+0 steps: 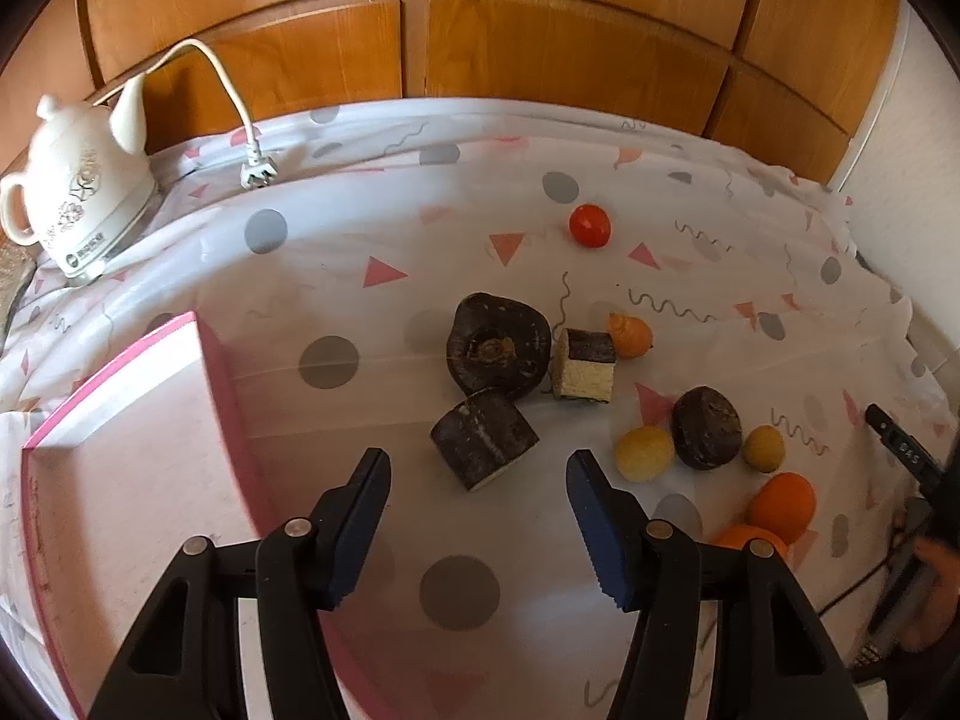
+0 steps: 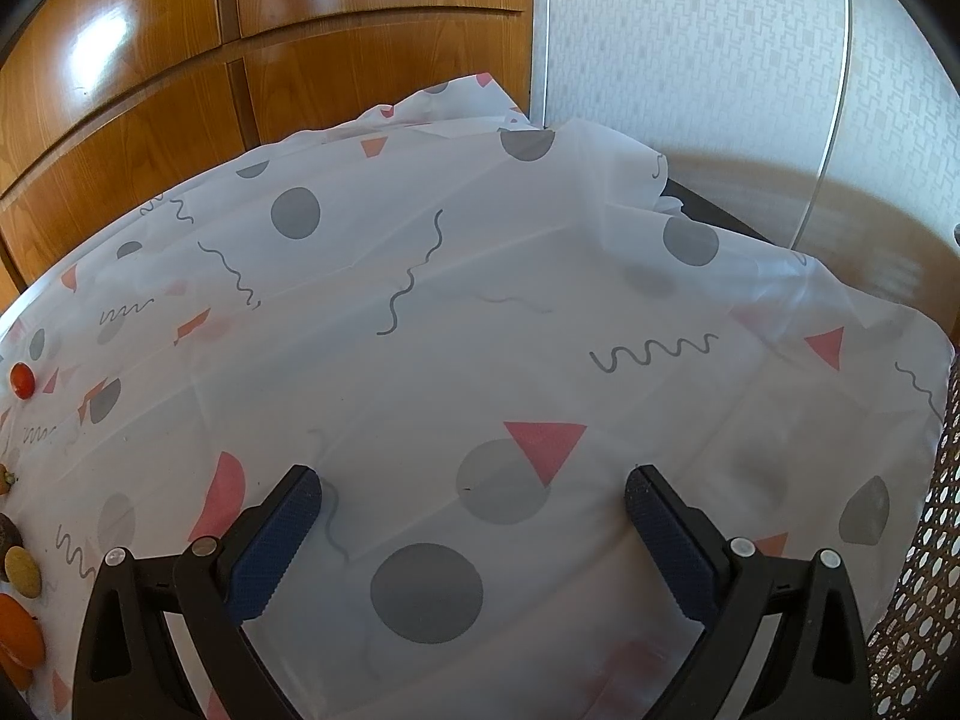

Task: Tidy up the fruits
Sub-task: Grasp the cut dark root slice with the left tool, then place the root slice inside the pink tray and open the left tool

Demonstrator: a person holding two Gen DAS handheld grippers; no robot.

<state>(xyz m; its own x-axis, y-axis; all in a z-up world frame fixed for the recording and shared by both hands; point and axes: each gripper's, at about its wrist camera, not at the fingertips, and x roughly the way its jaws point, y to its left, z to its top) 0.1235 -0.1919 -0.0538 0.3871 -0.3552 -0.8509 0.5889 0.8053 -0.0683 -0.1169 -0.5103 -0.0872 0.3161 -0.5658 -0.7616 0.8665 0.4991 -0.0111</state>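
In the left wrist view, fruits lie on the patterned tablecloth [image 1: 480,228]: a red tomato [image 1: 590,225], a large dark round piece [image 1: 498,345], a dark cut chunk [image 1: 483,447], a cut block with pale flesh [image 1: 585,367], a small orange fruit [image 1: 633,336], a dark round fruit [image 1: 707,427], two yellow fruits [image 1: 645,453] [image 1: 763,447] and two oranges [image 1: 783,507]. My left gripper [image 1: 477,465] is open and empty, just short of the dark chunk. A pink-rimmed box [image 1: 129,480] stands at the left. My right gripper [image 2: 472,489] is open and empty over bare cloth; the tomato [image 2: 23,380] and oranges [image 2: 18,636] show at its left edge.
A white ceramic kettle [image 1: 78,180] with its cord and plug [image 1: 259,171] stands at the back left. Wooden cabinet doors [image 1: 540,30] run behind the table. A wallpapered wall [image 2: 720,60] and a woven chair back [image 2: 924,570] are on the right.
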